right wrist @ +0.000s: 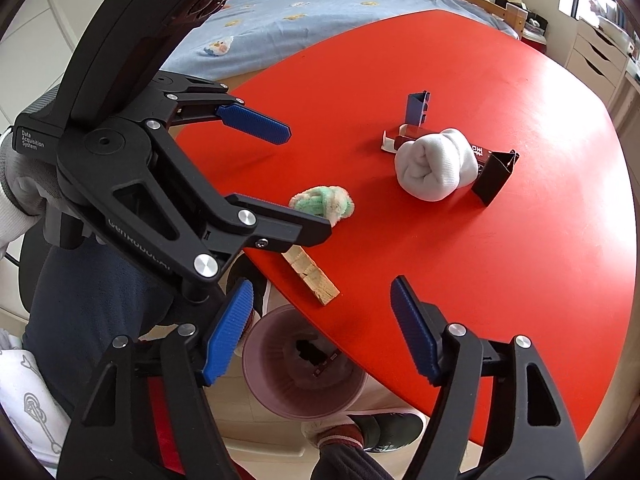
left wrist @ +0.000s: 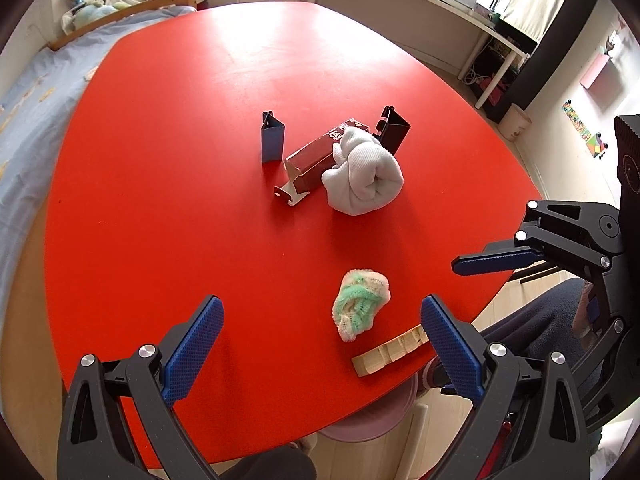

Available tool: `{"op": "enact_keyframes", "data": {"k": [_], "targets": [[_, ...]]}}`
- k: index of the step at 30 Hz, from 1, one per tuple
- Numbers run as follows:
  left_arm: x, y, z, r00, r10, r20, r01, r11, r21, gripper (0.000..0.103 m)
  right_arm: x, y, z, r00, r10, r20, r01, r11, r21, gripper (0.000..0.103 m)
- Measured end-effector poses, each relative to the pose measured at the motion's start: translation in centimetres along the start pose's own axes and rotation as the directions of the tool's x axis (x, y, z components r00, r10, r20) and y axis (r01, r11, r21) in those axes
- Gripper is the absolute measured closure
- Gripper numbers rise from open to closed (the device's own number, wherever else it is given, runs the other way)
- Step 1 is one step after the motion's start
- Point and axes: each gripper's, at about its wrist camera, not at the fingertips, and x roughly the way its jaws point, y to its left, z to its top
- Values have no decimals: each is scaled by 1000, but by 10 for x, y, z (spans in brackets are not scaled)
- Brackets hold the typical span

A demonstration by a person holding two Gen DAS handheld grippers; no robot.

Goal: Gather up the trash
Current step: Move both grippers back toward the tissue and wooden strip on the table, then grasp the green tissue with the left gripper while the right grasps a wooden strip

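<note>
Both grippers, left gripper (left wrist: 322, 320) and right gripper (right wrist: 322, 312), stand wide and empty, while a pink ribbed bin (right wrist: 280, 392) below the red table (left wrist: 200, 160) holds some scraps, leaving a torn dark-red carton (left wrist: 310, 158) uncollected mid-table.

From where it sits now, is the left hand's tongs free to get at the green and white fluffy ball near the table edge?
Probably yes. The left tongs stand open with the fluffy ball just ahead between the pads, nothing over it. The wooden block lies close beside it at the table edge and might get nudged.
</note>
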Motion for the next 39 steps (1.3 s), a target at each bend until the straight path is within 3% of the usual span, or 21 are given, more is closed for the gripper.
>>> {"op": "enact_keyframes", "data": {"k": [20,26,29,39], "targets": [[-2,8,0,998,64,-14,-63,997,43,80,16,6,4,1000,-19,1,19,998,-53,64],[-2,7,0,998,65,-10,-64,997,39,81,13,8,3,999,-51,-2,50,996,-77,83],[-2,7,-1,998,65,-9,-65,997,38,81,13,5,5,999,-54,-3,53,995,-80,87],[-3,9,0,998,65,-2,-65,998,18,83,10,2,4,997,-75,-7,74,996,-55,92]]}}
